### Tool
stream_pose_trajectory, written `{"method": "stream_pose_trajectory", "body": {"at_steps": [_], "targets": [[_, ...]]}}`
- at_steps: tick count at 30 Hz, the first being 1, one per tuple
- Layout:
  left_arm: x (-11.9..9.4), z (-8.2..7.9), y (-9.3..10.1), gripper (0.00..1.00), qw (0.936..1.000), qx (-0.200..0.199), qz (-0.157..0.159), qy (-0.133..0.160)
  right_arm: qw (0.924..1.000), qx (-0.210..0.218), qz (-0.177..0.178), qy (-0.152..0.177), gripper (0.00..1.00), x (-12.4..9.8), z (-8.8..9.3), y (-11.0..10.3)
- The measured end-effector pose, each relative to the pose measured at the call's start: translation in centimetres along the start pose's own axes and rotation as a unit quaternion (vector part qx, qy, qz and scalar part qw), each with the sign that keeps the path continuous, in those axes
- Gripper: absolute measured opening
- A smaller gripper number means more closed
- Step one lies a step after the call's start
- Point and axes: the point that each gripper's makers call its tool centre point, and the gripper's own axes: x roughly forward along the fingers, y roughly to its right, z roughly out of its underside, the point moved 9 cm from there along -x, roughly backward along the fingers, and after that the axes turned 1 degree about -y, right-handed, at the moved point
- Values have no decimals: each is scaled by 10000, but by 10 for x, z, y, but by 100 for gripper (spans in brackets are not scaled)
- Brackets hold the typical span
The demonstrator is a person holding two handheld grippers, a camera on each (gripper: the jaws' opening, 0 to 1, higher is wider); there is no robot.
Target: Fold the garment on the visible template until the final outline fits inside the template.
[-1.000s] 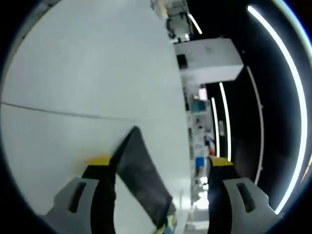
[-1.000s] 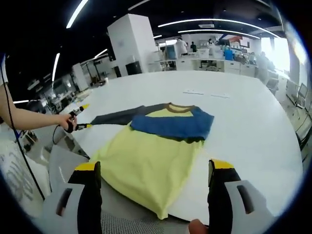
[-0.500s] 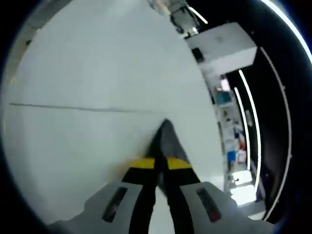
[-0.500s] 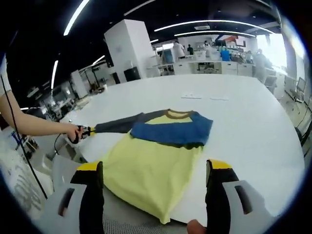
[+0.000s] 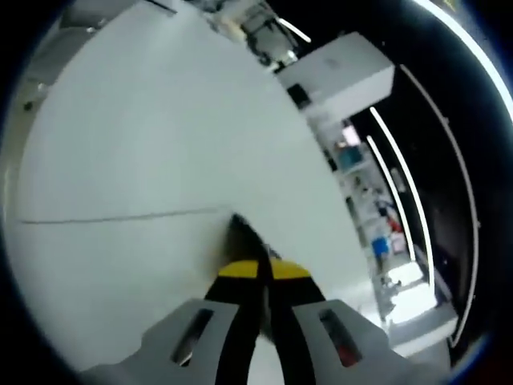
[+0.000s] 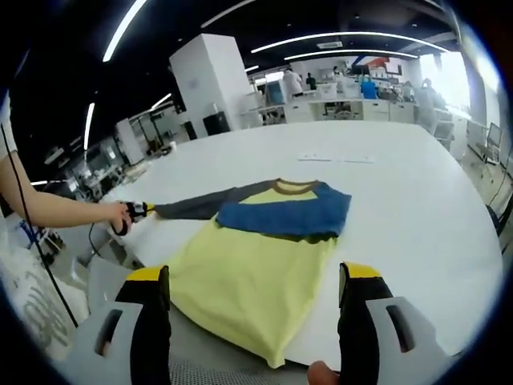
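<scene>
Clearly, the coming move turns on the dark grey sleeve [image 6: 195, 206]: it is stretched straight out from the garment [image 6: 260, 257] toward the left side of the right gripper view, its long axis running from the brown collar [image 6: 293, 188] out to the cuff. That cuff is pinched in the left hand-held gripper [image 6: 141, 210], held by the person's hand [image 6: 119, 215] at the counter [image 6: 401, 200] edge. In the left gripper view the left hand-held gripper [image 5: 264, 269] is seen with its jaws brought together on a dark tip of cloth — the sleeve end [image 5: 244, 234] — over the white counter [image 5: 144, 144].

The right hand-held gripper [image 6: 255, 277] is held with its jaws spread wide, nothing between them, near the yellow hem of the garment. The blue sleeve [image 6: 284, 218] is already laid across the chest. The left hand-held gripper is judged the one placed to act — the grey sleeve would need carrying inward across the body, toward the blue one.

No template outline can be made out on the counter, and no containers are seen near the garment.
</scene>
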Motion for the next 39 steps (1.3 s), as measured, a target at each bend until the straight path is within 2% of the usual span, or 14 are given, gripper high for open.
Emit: {"method": "stream_pose_trajectory", "body": {"at_steps": [5, 10, 14, 15, 18, 21, 23, 26, 27, 30, 32, 35, 36, 39], "targets": [[0, -1, 13, 0, 9995, 251, 202, -12, 10000, 32, -14, 82, 87, -2, 1, 0], [-2, 0, 37, 0, 9981, 464, 397, -79, 9998, 93, 41, 164, 87, -8, 4, 5], [-1, -1, 67, 0, 9932, 843, 781, -211, 9996, 141, 61, 236, 87, -10, 6, 6], [-2, 1, 77, 0, 9913, 898, 898, -345, 9995, 166, 64, 254, 87, -11, 7, 7], [-6, 6, 99, 0, 9847, 1258, 1126, -430, 9994, 190, 78, 280, 87, -12, 10, 8], [-9, 10, 120, 0, 9809, 1363, 1314, -442, 9991, 233, 86, 343, 87, -14, 11, 9], [-13, 15, 138, 0, 9768, 1462, 1491, -485, 9990, 266, 88, 361, 86, -14, 13, 10], [-9, 21, 160, 0, 9653, 1832, 1762, -594, 9988, 300, 116, 357, 86, -16, 18, 11], [2, 19, 165, 0, 9611, 1915, 1880, -653, 9988, 308, 133, 351, 86, -18, 20, 12], [0, 32, 187, 0, 9527, 2039, 2100, -815, 9985, 359, 180, 370, 86, -22, 23, 15], [3, 48, 203, 0, 9429, 2190, 2308, -987, 9983, 404, 215, 368, 86, -25, 25, 17], [3, 67, 219, 0, 9353, 2301, 2455, -1099, 9981, 417, 256, 366, 86, -28, 27, 20], [-1, 85, 230, 0, 9296, 2354, 2566, -1205, 9979, 435, 295, 376, 86, -30, 28, 21], [-1, 107, 244, 0, 9204, 2408, 2758, -1374, 9974, 477, 356, 407, 86, -33, 29, 24]]}}
